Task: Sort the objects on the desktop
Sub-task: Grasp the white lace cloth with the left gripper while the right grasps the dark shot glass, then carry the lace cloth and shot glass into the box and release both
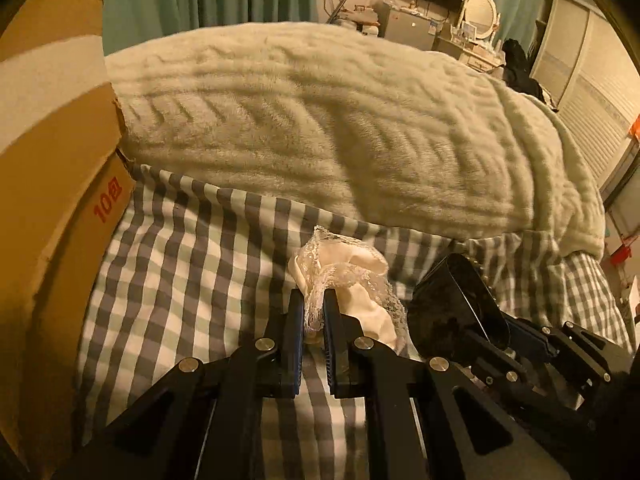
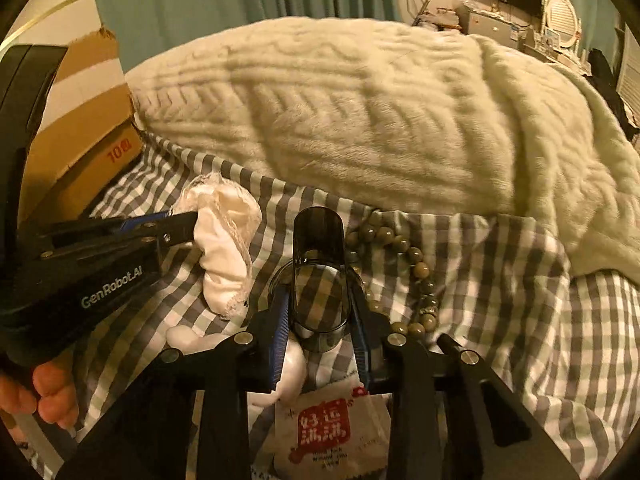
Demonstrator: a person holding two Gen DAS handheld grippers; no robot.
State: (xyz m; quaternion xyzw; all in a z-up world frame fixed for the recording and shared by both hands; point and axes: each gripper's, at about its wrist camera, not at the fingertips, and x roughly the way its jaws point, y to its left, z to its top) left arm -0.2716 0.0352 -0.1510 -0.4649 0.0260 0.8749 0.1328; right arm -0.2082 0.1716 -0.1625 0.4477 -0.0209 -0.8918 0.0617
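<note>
My left gripper (image 1: 313, 300) is shut on a cream lace scrunchie (image 1: 348, 280) and holds it over the checked sheet (image 1: 180, 248). The scrunchie also shows in the right wrist view (image 2: 228, 240), pinched by the left gripper (image 2: 196, 220). My right gripper (image 2: 320, 300) is shut on a dark, clear cylindrical container (image 2: 318, 276), open end facing away. In the left wrist view the container (image 1: 460, 300) sits just right of the scrunchie. A string of greenish beads (image 2: 404, 276) lies on the sheet right of the container.
A cardboard box (image 1: 52, 184) stands at the left. A thick cream blanket (image 1: 320, 120) is heaped behind. A white packet with a red stamp (image 2: 328, 436) and a white soft object (image 2: 292, 368) lie under my right gripper.
</note>
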